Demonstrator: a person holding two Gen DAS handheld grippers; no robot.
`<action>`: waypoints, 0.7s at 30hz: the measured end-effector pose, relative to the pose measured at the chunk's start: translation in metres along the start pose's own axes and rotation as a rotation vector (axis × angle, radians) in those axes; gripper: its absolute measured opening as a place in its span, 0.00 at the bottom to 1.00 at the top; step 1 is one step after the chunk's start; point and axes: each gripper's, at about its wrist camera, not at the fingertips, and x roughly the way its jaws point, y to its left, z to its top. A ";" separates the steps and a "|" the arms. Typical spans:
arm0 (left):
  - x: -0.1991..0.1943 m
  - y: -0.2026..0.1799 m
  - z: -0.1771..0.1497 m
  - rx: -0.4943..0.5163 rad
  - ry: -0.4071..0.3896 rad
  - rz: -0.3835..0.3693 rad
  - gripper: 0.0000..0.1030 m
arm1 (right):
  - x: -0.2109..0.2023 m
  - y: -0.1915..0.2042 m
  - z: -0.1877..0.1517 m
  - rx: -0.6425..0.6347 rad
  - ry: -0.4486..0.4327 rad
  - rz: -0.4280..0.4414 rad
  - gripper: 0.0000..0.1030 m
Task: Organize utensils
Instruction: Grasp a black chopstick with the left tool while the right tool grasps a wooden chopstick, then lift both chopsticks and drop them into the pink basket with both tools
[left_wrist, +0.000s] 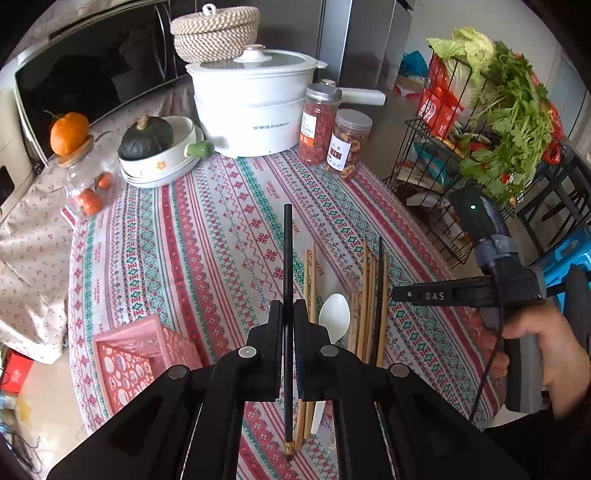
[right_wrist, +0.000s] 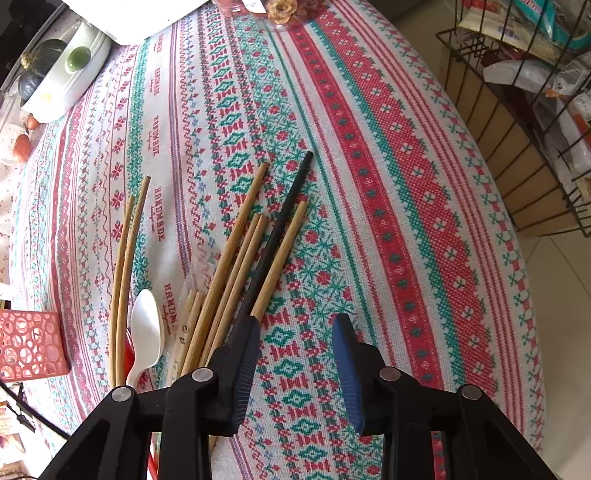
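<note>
Left wrist view: your left tongs (left_wrist: 288, 314) are pinching a slim black chopstick (left_wrist: 287, 280), which runs straight up between the two fingers, its thin end pointing away over the desk and its gold-banded end hanging back under the tongs. Just right of the fingers lie a pair of pale bamboo chopsticks (left_wrist: 310, 284) and a white plastic spoon (left_wrist: 334, 319), bowl end away from you. Further right sits a bundle of bamboo chopsticks (left_wrist: 369, 295) with a second black chopstick (left_wrist: 379, 295) among them. A pink perforated plastic basket (left_wrist: 138, 354) stands to the left of the tongs near the desk's edge. The desk, under a red, green and white patterned tablecloth (left_wrist: 221, 221), has open cloth ahead of you up to the white electric pot (left_wrist: 255, 107) and two clear jars of dried snacks (left_wrist: 332, 133). Your right tongs (left_wrist: 397, 294) come in from the right, their tip near the bundle.

Right wrist view: your right tongs (right_wrist: 295, 332) are spread, with nothing between them. The bundle of bamboo chopsticks (right_wrist: 236, 266) and the second black chopstick (right_wrist: 280, 225) lie just beyond and beside the left finger, fanned out and pointing up and to the right. The white plastic spoon (right_wrist: 146, 332) and the pair of pale bamboo chopsticks (right_wrist: 127, 258) lie further left, and the pink perforated plastic basket (right_wrist: 31, 343) is at the left rim. Bare cloth stretches ahead and to the right as far as the desk's curved edge, past which stands a black wire rack (right_wrist: 517, 129).
</note>
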 end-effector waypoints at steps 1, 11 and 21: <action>-0.008 0.005 -0.006 -0.007 -0.011 -0.005 0.05 | 0.002 0.001 0.000 0.004 0.002 0.010 0.31; -0.065 0.048 -0.057 -0.100 -0.112 -0.032 0.05 | 0.014 0.019 0.003 0.004 0.011 -0.098 0.21; -0.084 0.072 -0.071 -0.165 -0.146 -0.058 0.05 | 0.016 0.040 -0.001 -0.048 -0.060 -0.185 0.06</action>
